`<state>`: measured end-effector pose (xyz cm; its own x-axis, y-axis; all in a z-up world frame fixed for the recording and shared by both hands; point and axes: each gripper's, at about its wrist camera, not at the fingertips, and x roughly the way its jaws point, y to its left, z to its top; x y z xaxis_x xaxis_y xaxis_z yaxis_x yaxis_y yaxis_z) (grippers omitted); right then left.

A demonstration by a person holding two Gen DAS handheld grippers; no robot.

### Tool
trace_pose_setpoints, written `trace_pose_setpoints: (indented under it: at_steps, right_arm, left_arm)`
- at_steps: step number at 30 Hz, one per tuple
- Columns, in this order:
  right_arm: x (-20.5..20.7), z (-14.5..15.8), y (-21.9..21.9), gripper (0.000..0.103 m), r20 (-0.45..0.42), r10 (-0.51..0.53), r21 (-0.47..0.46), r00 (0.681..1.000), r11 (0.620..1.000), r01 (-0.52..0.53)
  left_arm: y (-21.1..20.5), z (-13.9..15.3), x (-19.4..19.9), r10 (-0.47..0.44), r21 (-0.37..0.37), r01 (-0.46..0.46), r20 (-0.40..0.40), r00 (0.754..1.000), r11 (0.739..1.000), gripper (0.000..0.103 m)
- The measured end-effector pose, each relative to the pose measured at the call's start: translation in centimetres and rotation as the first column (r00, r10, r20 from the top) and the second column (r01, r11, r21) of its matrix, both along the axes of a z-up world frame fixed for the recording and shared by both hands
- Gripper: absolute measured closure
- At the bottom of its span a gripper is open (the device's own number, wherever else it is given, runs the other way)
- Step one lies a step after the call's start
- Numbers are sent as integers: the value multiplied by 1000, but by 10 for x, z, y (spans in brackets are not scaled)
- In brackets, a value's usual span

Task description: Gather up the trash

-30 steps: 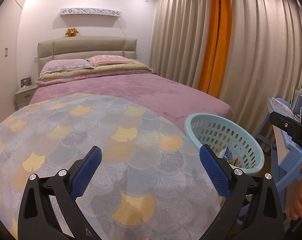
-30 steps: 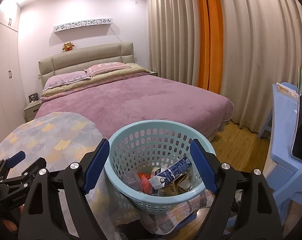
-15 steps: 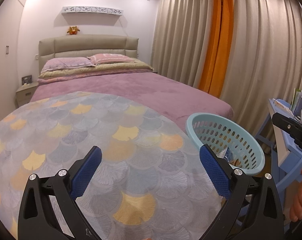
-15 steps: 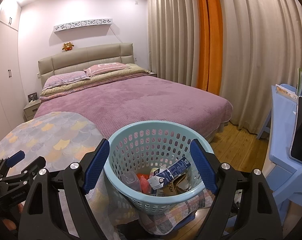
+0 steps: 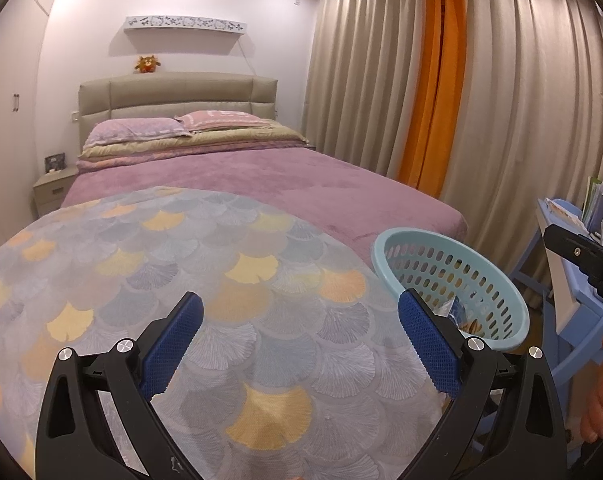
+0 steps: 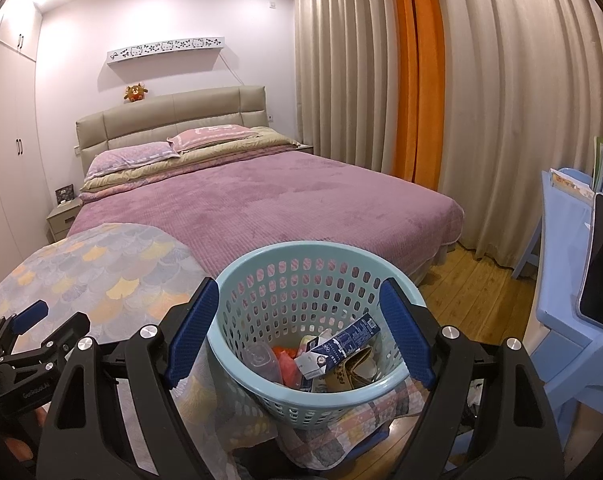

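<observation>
Left gripper hanging over the fan-pattern cloth with jaws wide apart and holding nothing, right gripper hanging above the blue basket with jaws wide apart, trash sitting inside the basket, purple bed lying behind

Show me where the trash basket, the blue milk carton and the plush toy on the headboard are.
trash basket [image 6: 261, 276]: right wrist view, far inside wall.
blue milk carton [image 6: 341, 346]: right wrist view, printed side.
plush toy [image 6: 135, 92]: right wrist view, its body.
</observation>
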<state>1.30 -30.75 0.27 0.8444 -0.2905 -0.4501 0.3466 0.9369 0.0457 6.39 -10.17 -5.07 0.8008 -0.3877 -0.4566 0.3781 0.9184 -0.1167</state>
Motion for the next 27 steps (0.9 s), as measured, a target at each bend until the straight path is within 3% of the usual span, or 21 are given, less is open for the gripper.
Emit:
trace_pose_setpoints:
  at_steps: [7, 17, 27]
  right_arm:
    - [1, 2, 3, 25, -8, 6, 1, 1000, 1000, -6]
    - [8, 12, 18, 25, 1, 43, 3, 999, 999, -43]
    - [29, 25, 54, 25, 12, 134, -14, 991, 991, -134]
  left_arm:
    - [1, 4, 1, 16, 11, -16, 8, 1000, 1000, 8]
    - [23, 38, -6, 66, -8, -65, 15, 998, 998, 8]
    - [57, 52, -6, 135, -14, -135, -4, 991, 991, 8]
